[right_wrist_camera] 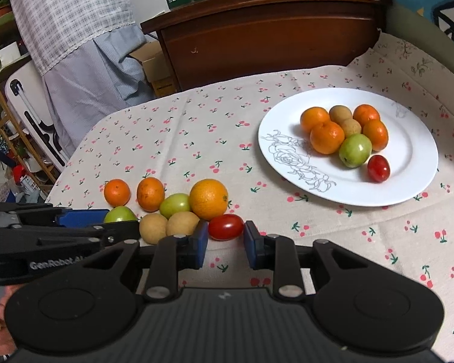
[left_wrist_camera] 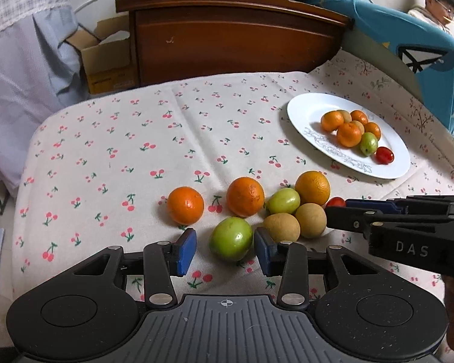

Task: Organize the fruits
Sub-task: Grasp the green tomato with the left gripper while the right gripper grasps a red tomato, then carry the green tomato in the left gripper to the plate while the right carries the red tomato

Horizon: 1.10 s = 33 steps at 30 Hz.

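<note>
On the cherry-print cloth [left_wrist_camera: 166, 139] lie three oranges [left_wrist_camera: 245, 196], two brown longans [left_wrist_camera: 310, 220] and two green fruits. The nearer green fruit [left_wrist_camera: 231, 237] sits between my left gripper's [left_wrist_camera: 224, 236] pads; the right pad is against it, while a strip of cloth shows at the left pad, so the jaws stand open. My right gripper [right_wrist_camera: 226, 233] is shut on a red cherry tomato [right_wrist_camera: 226, 227] that rests on the cloth. The white plate [right_wrist_camera: 408, 151] at the right holds several small oranges, longans, a green fruit and a tomato.
A dark wooden headboard [left_wrist_camera: 236, 42] and a cardboard box [left_wrist_camera: 106, 57] stand behind the table. A blue cushion [left_wrist_camera: 408, 45] and a seated person [left_wrist_camera: 441, 0] are at the far right. The cloth drops off at the table's left edge [left_wrist_camera: 24, 181].
</note>
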Tool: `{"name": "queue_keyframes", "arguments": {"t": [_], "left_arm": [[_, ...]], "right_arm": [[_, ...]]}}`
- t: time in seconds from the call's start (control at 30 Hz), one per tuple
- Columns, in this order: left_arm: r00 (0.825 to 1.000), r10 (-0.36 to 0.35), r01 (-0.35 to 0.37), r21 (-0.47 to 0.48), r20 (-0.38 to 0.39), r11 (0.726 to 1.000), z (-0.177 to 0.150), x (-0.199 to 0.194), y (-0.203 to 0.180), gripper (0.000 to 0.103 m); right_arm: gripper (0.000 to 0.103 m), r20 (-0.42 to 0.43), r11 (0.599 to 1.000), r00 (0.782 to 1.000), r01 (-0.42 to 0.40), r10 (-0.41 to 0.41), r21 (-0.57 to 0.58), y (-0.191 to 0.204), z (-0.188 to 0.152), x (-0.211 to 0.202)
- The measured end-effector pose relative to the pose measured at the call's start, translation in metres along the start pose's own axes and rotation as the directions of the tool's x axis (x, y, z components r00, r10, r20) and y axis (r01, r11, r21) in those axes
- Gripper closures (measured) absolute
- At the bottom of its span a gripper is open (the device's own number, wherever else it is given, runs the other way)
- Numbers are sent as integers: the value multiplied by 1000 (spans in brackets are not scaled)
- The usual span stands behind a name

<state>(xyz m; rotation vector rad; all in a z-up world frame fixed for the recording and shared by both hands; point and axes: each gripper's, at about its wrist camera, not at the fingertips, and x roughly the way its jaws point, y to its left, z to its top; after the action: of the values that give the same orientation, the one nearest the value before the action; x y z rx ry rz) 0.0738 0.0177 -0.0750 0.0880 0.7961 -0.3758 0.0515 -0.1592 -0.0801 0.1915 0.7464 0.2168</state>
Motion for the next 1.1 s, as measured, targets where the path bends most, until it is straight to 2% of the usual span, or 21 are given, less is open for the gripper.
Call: {"name": "queue_keyframes", "arguments": {"t": [0.1, 0.37, 0.6, 0.87, 1.1], "left_arm": [[1000, -8, 8, 26, 2, 1000, 0, 1, -4, 75], [1000, 9, -10, 56, 8, 998, -1, -4, -8, 76], [999, 22, -22, 21, 35, 1000, 4, -14, -6, 76], [994, -43, 43, -2, 96, 999, 23, -31, -14, 76], [982, -126, 132, -27, 143, 991, 51, -41, -19, 76]], "right_arm": [[77, 3, 1000, 1000, 1, -1, -1, 0, -1, -1], [78, -2, 1000, 1000, 7, -7, 4, 1, -2, -4], [78, 7, 1000, 1000, 7, -7, 15, 3, 0, -15], [78, 77, 999, 997, 0, -3, 34, 1, 21, -52], [78, 143, 999, 990, -13, 5, 53, -21, 51, -87]]}}
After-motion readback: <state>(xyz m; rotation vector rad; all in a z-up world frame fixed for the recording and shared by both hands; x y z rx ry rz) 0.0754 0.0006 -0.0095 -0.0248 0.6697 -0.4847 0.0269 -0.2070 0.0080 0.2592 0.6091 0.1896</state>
